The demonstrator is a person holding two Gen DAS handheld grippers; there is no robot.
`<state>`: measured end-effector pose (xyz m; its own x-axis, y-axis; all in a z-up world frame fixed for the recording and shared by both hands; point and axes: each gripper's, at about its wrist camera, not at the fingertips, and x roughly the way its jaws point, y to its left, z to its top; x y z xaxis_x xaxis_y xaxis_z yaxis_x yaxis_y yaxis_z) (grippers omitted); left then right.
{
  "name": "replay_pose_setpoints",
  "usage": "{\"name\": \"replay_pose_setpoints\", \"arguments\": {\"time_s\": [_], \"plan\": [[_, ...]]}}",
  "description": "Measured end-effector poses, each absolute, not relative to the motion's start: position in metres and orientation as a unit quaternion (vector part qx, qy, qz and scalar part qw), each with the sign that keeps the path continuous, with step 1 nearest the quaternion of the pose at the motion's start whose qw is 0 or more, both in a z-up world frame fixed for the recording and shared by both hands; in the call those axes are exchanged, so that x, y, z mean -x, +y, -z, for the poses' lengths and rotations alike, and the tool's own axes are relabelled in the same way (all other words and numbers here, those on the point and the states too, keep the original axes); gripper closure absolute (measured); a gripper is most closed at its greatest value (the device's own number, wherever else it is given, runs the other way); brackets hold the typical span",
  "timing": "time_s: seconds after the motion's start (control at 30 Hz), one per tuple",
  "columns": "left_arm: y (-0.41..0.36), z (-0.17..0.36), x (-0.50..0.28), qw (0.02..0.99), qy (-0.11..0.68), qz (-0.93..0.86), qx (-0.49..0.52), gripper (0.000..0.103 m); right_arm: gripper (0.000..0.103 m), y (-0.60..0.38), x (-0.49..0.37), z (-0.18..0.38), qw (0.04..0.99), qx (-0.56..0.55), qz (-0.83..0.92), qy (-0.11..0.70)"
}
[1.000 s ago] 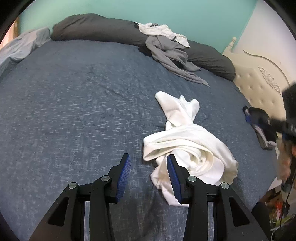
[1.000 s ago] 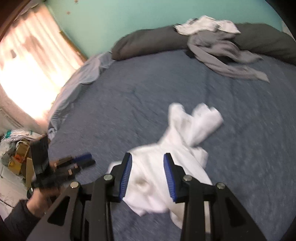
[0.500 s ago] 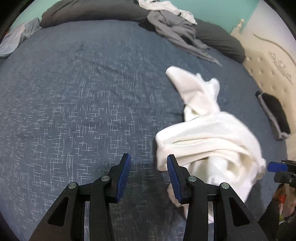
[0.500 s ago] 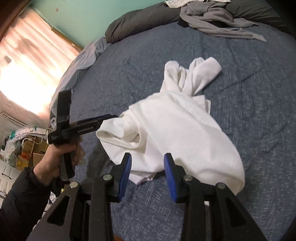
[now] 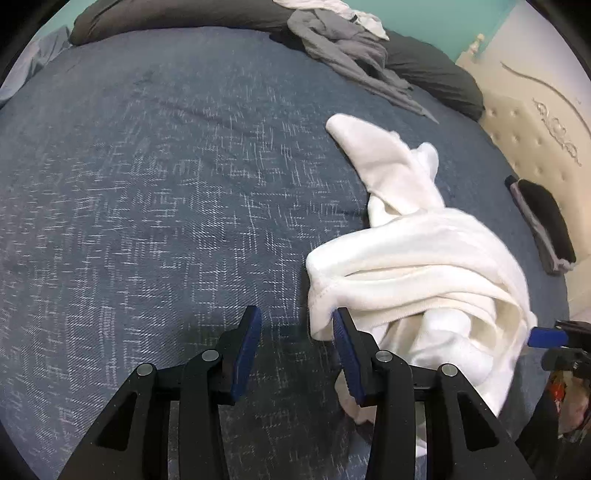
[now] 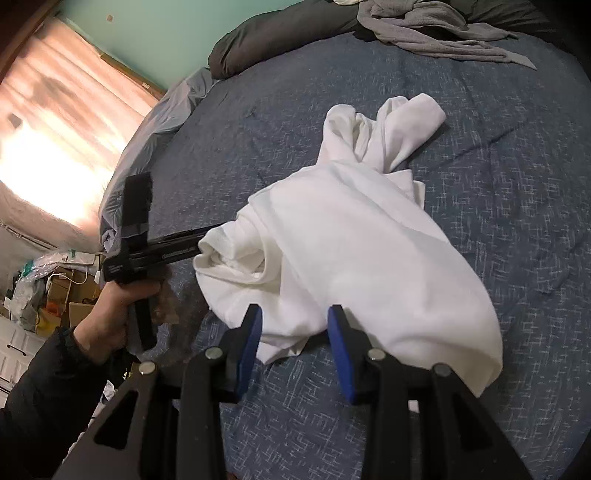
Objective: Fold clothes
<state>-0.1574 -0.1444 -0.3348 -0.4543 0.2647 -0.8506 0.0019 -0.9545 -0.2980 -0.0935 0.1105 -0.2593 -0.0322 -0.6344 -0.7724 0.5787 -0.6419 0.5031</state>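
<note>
While white garment (image 6: pixel 354 236) lies crumpled on blue bedspread (image 5: pixel 155 192), both jaws apart, left closing; teal wall (image 6: pixel 147 33) behind.

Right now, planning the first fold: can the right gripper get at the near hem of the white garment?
Probably yes: the right gripper is open, the white garment edge lies just ahead, nothing between.
</note>
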Motion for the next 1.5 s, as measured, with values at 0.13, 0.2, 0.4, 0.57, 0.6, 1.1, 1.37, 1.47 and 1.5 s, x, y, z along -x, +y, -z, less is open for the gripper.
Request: {"name": "replay_pose_setpoints", "arguments": {"time_s": [0.13, 0.2, 0.4, 0.57, 0.6, 1.1, 1.37, 1.47, 1.5], "plan": [[-0.142, 0.335, 0.16, 0.089, -0.131, -0.843, 0.514, 0.086, 0.066, 0.105, 0.091, 0.258, 0.427, -0.551, 0.717, -0.023], [-0.142, 0.335, 0.161, 0.099, -0.142, -0.84, 0.514, 0.098, 0.066, 0.102, 0.091, 0.258, 0.429, -0.551, 0.715, -0.022], [-0.149, 0.316, 0.162, 0.108, -0.152, -0.849, 0.494, 0.1, 0.06, 0.083, 0.089, 0.261, 0.429, -0.55, 0.717, -0.006], [-0.158, 0.287, 0.157, 0.105, -0.16, -0.862, 0.47, 0.1, 0.057, 0.067, 0.092, 0.264, 0.424, -0.551, 0.718, -0.019], [-0.159, 0.282, 0.156, 0.105, -0.156, -0.865, 0.466, 0.1, 0.057, 0.064, 0.093, 0.267, 0.42, -0.553, 0.719, -0.02], [-0.153, 0.177, 0.139, 0.099, -0.111, -0.906, 0.396, 0.1, 0.1, 0.09, 0.102, 0.2, 0.385, -0.474, 0.792, 0.01], [-0.115, 0.073, 0.122, 0.111, -0.07, -0.934, 0.333, 0.1, 0.1, 0.127, 0.101, 0.084, 0.383, -0.391, 0.836, 0.032], [-0.105, 0.027, 0.109, 0.12, -0.06, -0.944, 0.3, 0.1, 0.1, 0.139, 0.1, 0.036, 0.383, -0.358, 0.851, 0.036], [-0.102, 0.012, 0.104, 0.122, -0.057, -0.948, 0.289, 0.1, 0.1, 0.144, 0.1, 0.019, 0.382, -0.345, 0.856, 0.037]]}}
